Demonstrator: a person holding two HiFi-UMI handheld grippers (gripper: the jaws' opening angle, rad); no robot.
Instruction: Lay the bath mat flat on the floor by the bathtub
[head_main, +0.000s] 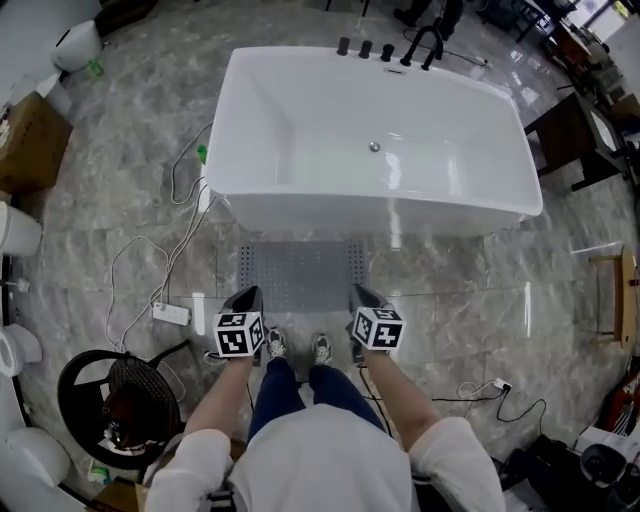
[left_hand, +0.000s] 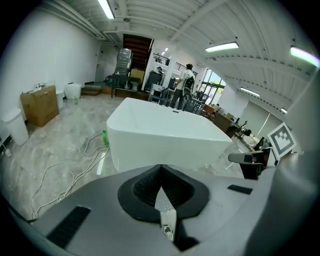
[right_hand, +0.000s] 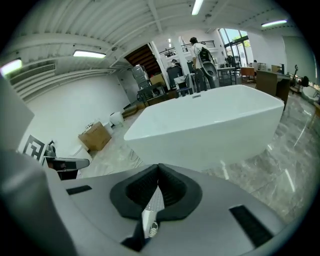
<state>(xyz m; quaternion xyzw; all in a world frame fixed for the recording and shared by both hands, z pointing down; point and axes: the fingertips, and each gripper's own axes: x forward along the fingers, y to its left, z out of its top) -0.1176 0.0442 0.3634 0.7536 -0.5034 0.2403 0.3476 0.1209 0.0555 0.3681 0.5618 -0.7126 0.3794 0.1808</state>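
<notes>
The grey bath mat (head_main: 300, 275) lies flat on the floor (head_main: 120, 200) just beside the bathtub (head_main: 370, 140), while the left gripper (head_main: 249, 294) and right gripper (head_main: 362, 293) hang over its near corners, fingers together and empty

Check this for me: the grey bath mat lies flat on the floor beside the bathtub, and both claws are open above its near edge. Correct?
Not open: the left claw and the right claw are both shut and empty, as the two gripper views show. The grey bath mat does lie flat on the floor beside the bathtub, the claws above its near edge.
</notes>
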